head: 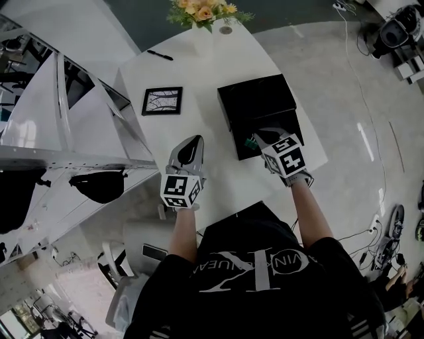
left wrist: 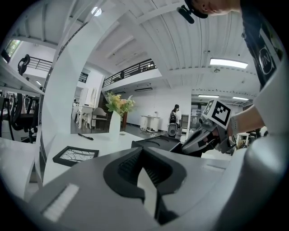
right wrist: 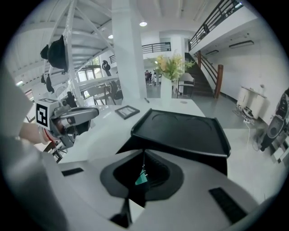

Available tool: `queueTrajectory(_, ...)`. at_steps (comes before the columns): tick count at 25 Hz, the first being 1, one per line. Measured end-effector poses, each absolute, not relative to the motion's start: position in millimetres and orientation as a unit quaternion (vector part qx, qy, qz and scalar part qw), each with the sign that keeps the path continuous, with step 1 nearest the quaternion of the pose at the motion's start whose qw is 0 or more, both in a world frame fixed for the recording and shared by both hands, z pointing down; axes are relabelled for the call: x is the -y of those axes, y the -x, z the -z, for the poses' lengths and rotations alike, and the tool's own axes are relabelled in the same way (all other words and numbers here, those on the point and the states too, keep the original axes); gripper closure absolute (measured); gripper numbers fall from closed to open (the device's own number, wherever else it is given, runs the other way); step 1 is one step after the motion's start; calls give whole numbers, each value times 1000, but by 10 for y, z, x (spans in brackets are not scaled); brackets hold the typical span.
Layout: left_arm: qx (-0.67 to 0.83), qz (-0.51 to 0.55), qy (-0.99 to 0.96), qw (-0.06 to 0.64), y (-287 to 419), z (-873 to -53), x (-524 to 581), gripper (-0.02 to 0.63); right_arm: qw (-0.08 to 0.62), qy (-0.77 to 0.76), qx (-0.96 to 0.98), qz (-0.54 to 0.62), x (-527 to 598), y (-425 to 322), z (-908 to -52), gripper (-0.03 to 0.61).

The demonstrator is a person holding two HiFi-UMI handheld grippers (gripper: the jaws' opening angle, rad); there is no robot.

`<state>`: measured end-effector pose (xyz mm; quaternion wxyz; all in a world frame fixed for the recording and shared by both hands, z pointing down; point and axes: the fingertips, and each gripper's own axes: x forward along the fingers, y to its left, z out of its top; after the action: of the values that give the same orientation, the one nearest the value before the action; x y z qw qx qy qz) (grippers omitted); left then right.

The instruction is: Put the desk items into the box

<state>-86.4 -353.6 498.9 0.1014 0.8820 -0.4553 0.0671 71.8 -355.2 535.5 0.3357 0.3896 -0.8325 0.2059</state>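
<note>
My left gripper has its jaws together, nothing between them. Beyond it on the white table I see a framed picture, a pen, a flower vase and the black box, with the right gripper at the box.

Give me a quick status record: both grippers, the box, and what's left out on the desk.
left gripper: jaws together, empty, over the white desk
right gripper: shut on a small green item, at the near end of the black rectangular box
box contents: cannot be seen
on desk, outside box: black-framed picture, black pen, bouquet of yellow and orange flowers
</note>
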Motion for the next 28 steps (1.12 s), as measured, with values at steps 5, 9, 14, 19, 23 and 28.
queueTrajectory(5,468,-63,-876,93,964,-4897,3566,603,296,-415,840,-188,3674,-763,-5164,560)
queueTrajectory(9,478,-58,-872,84,1034,-4802,3604,603,264,-434,844,-169,3778,-788,-4987,560)
queueTrajectory(14,492,-52,-866,78,1121,-4693,3648,603,236,-448,850,-144,3882,-815,-4778,560)
queueTrajectory(19,501,-48,-861,69,1186,-4576,3694,603,214,-456,855,-125,3968,-830,-4595,560)
queueTrajectory(23,508,-42,-858,60,1230,-4466,3719,603,196,-458,860,-111,4002,-813,-4453,560)
queueTrajectory(28,517,-32,-854,53,1287,-4342,3746,603,176,-464,863,-94,4037,-827,-4283,561)
